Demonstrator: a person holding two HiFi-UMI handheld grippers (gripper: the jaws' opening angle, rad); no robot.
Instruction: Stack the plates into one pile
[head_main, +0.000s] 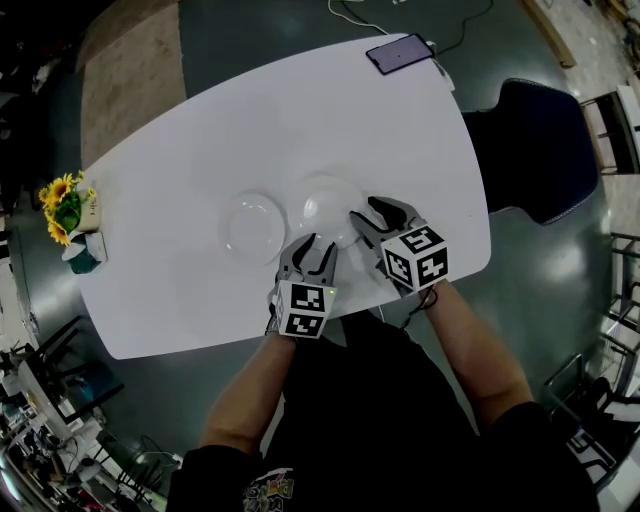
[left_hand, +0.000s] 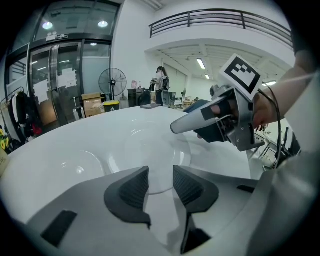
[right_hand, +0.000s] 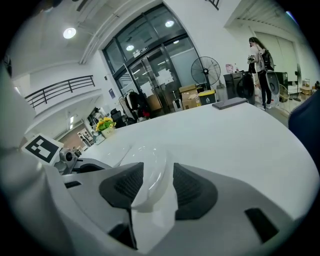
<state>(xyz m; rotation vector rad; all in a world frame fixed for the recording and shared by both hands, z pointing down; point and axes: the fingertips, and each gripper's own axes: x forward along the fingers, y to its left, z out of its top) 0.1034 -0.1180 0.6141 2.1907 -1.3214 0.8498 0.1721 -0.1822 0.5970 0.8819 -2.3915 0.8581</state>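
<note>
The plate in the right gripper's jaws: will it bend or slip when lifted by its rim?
Probably stiff: the plate shows no bend in the right gripper. Its glossy glaze looks slippery, so it may slide. Likely fragile if dropped.

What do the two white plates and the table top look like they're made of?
Left plate and right plate: glossy white, likely glazed ceramic, possibly melamine; crisp light reflections curve along their rims. Table: smooth white top with a softer sheen, probably laminate or painted board; it shows only a diffuse shine. Looks alone cannot settle either.
</note>
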